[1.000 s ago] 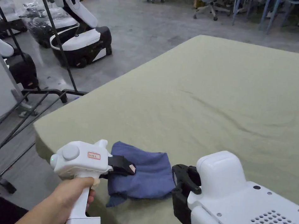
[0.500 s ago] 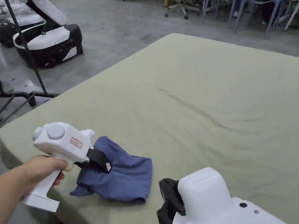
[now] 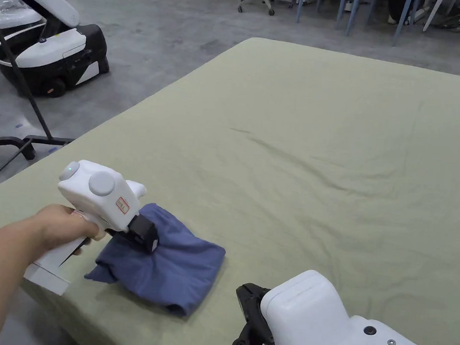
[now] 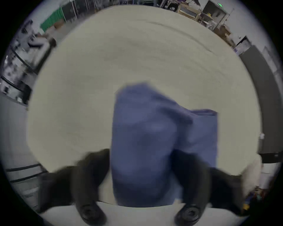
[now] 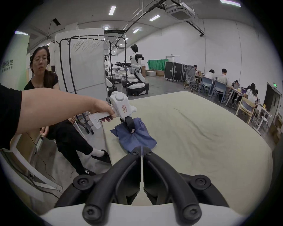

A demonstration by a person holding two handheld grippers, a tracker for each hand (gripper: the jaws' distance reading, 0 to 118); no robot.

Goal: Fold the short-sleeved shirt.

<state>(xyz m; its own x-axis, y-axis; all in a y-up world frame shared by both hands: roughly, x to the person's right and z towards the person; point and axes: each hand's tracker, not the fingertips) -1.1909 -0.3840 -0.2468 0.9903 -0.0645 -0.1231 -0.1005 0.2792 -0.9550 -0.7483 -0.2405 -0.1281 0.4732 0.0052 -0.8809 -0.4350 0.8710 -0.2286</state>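
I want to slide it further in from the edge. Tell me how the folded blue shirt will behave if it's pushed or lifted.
The blue shirt is probably floppy: it bunches between the jaws of the left gripper, and one corner juts out loose near the bed's edge. Pushed, it would likely wrinkle and drag on the sheet rather than glide. Lifted from one point, the fold may well fall open.

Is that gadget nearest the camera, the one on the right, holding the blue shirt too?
No: in its own view the right gripper has its jaws closed together on nothing, short of the blue shirt on the bed.
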